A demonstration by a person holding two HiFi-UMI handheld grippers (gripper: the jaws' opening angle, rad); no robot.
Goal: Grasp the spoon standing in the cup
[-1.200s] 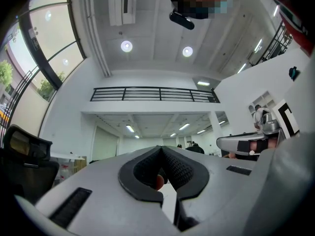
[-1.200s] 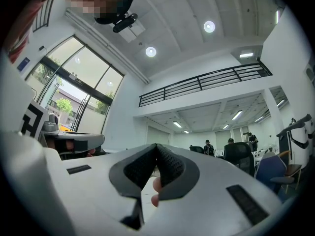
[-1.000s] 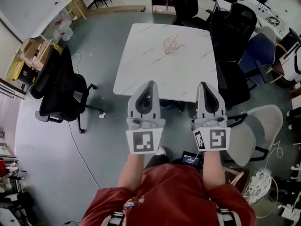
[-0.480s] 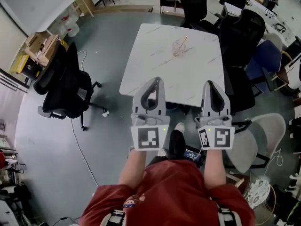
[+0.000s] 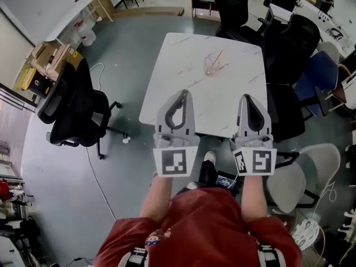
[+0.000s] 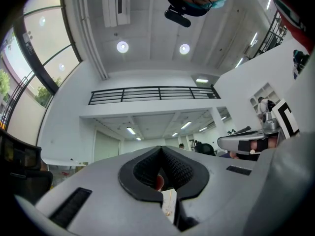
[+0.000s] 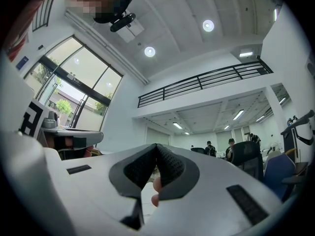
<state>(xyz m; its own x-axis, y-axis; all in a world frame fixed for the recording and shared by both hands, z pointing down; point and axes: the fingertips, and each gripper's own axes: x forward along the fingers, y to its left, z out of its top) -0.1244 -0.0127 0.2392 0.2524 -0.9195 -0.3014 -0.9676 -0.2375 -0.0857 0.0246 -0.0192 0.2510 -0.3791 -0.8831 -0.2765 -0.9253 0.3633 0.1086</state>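
Spoon [image 5: 218, 55]: stands tilted in the clear cup [image 5: 210, 67], untouched.
Cup: on the far half of the white table [image 5: 178, 77], right of centre.
Left gripper [image 5: 181, 94]: jaws closed tip to tip, empty, held out toward the table's near edge.
Right gripper [image 5: 248, 98]: likewise closed and empty, well short of the cup, probably readied for the approach.
Head view: alone shows spoon, cup and table.
Gripper views: tilted upward, showing only ceiling, balcony rail and met jaws.
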